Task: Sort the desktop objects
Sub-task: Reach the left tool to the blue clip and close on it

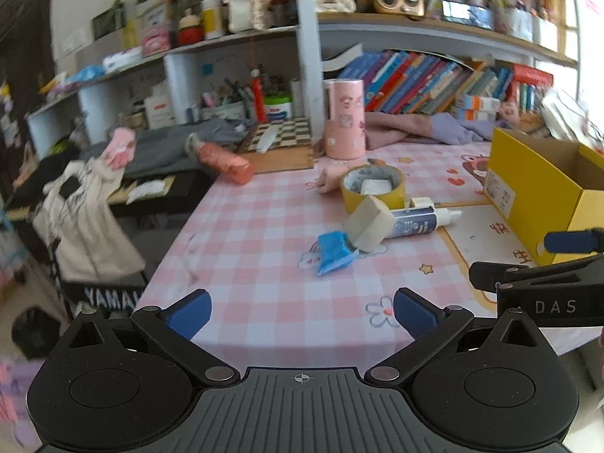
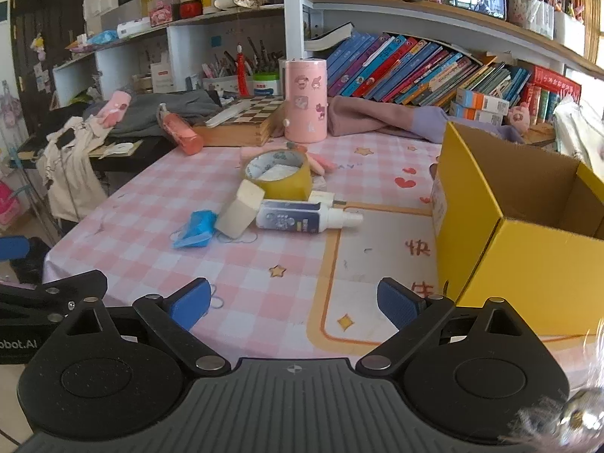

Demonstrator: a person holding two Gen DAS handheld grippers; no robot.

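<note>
Both the left claw (image 1: pixel 302 311) and right claw (image 2: pixel 292 302) gape empty; the spray bottle (image 2: pixel 302 219) lies flat, nozzle toward the yellow box (image 2: pixel 528 249).

From my left wrist view the counter (image 1: pixel 264 249) lies bare in the lower middle of the frame — nothing between my left gripper (image 1: pixel 302 315) and the cluster at centre. That cluster blocks the middle: a blue packet (image 1: pixel 332 251), a beige block (image 1: pixel 368 226) leaning over it, a white bottle (image 1: pixel 419 222) lying flat, a yellow tape roll (image 1: pixel 373 185) just behind. At the right edge the yellow box (image 1: pixel 536 196) walls off that side. In the right wrist view, bare cloth runs between my right gripper (image 2: pixel 294 304) and the bottle — the box crowds the right.
</note>
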